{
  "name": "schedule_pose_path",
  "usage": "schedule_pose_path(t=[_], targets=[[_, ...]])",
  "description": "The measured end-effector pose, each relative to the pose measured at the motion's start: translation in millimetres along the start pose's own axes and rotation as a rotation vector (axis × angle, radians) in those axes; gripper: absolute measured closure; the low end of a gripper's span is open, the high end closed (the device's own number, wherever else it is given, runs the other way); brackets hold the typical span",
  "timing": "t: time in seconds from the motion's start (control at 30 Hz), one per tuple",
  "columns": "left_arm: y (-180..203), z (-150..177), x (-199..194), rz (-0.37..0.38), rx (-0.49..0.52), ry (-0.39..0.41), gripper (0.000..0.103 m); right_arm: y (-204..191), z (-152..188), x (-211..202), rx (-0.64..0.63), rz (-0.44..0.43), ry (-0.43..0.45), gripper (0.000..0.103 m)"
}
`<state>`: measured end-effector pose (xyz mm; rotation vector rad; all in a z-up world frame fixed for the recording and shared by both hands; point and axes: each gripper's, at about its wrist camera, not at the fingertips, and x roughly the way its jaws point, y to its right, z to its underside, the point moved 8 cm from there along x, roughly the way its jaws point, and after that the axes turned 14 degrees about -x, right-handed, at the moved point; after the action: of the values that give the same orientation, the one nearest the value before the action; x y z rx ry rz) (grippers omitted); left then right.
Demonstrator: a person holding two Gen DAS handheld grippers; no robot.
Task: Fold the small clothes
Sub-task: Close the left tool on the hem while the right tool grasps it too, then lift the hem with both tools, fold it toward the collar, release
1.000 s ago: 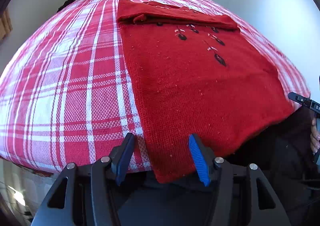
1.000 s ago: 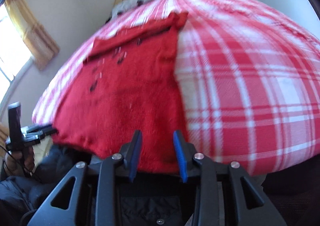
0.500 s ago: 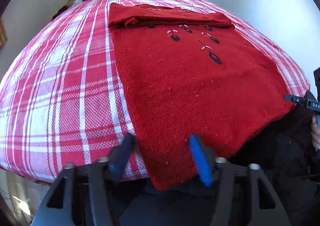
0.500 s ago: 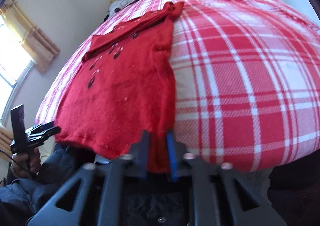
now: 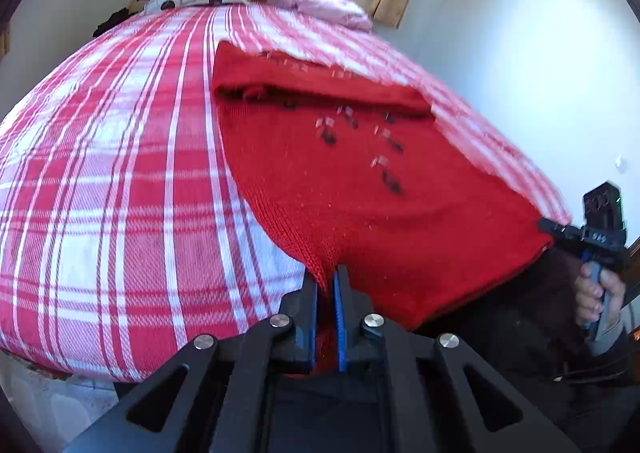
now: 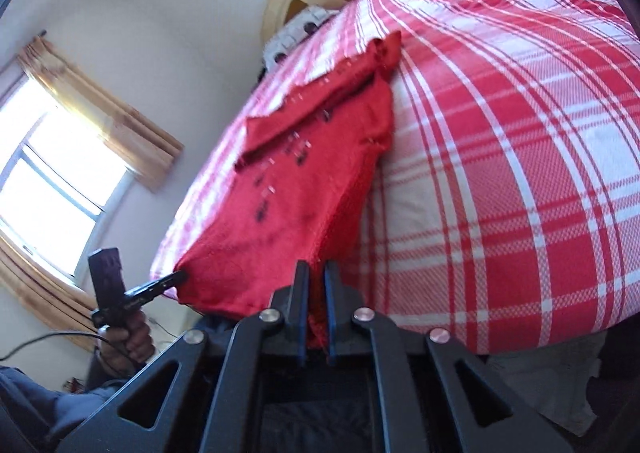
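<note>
The red knitted sweater lies on the red-and-white plaid bed, pillows at the far end.

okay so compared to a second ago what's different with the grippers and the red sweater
Both grippers have just closed on the red sweater's near hem: the left gripper at its left corner, the right gripper at its right corner, knit pinched between the pads. The left corner has started lifting off the plaid bedspread. The folded-over top of the sweater stays as it was.

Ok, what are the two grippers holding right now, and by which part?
Both hold the red sweater: left gripper and right gripper each pinch a near hem corner.
</note>
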<state>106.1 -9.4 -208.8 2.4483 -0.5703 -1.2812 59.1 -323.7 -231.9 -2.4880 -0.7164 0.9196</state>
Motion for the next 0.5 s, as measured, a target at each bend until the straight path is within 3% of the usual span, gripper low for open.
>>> schedule_pose_path(t=[0.3, 0.5], targets=[[10, -40, -10, 0.081, -0.023, 0.074, 0.096, -9, -38, -10, 0.018, -0.058, 0.096, 0.093], [11, -80, -9, 0.149, -0.082, 0.098, 0.096, -4, -85, -18, 0.037, -0.078, 0.174, 0.093]])
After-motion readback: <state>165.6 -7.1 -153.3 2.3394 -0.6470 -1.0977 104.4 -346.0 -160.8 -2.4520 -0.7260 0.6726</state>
